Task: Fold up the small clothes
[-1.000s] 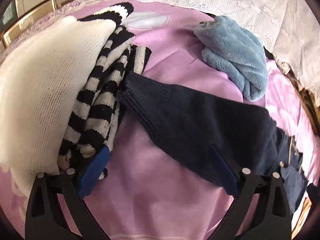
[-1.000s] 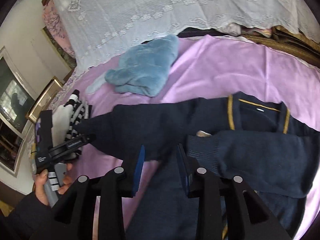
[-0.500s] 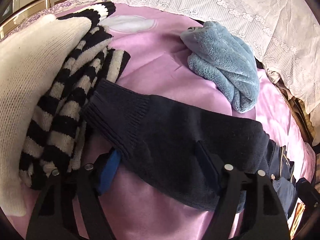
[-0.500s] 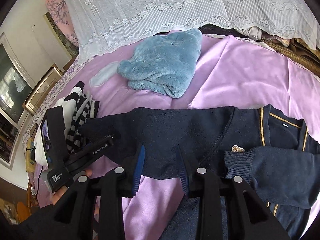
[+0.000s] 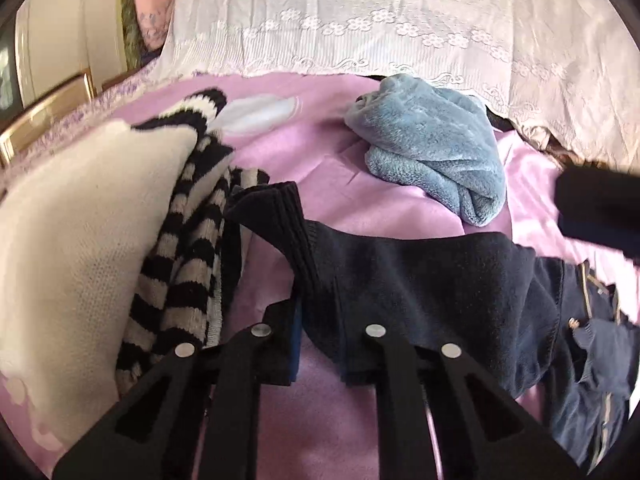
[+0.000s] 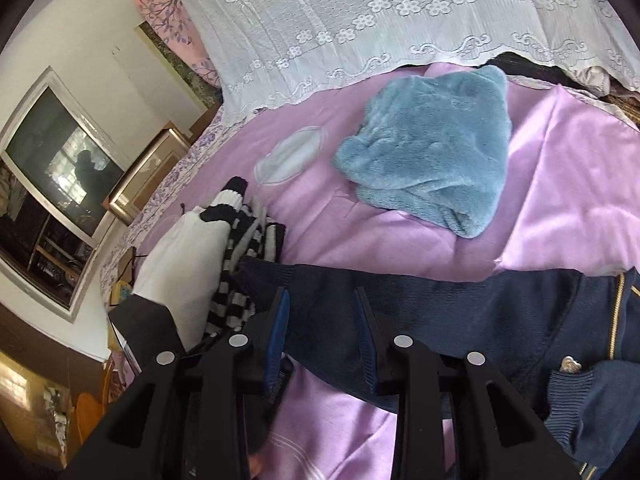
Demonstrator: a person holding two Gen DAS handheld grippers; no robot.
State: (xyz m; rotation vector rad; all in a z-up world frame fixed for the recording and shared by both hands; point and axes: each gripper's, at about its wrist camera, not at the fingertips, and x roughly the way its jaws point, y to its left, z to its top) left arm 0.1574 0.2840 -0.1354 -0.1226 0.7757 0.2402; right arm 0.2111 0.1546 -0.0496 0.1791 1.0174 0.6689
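A navy knit sweater [image 5: 432, 280] with gold trim lies spread on the pink bedspread [image 5: 340, 184]; its left sleeve stretches toward the striped pile. My left gripper [image 5: 320, 332] is shut on the sleeve near the cuff, which lifts off the bed. In the right wrist view the sweater [image 6: 460, 320] lies across the lower middle, its other sleeve folded in at the right. My right gripper [image 6: 324, 340] is open over the sleeve, its jaws apart with the fabric lying between them.
A black-and-white striped knit with a cream body [image 5: 100, 248] lies at the left, touching the sleeve cuff. A folded blue fleece garment [image 5: 432, 160] lies farther back. A white lace cover [image 5: 400, 20] drapes the back. A wooden frame [image 6: 148, 168] and a window are at the left.
My left gripper has closed on the navy sleeve and raised its cuff. My right gripper has moved left along the sweater to the same sleeve.
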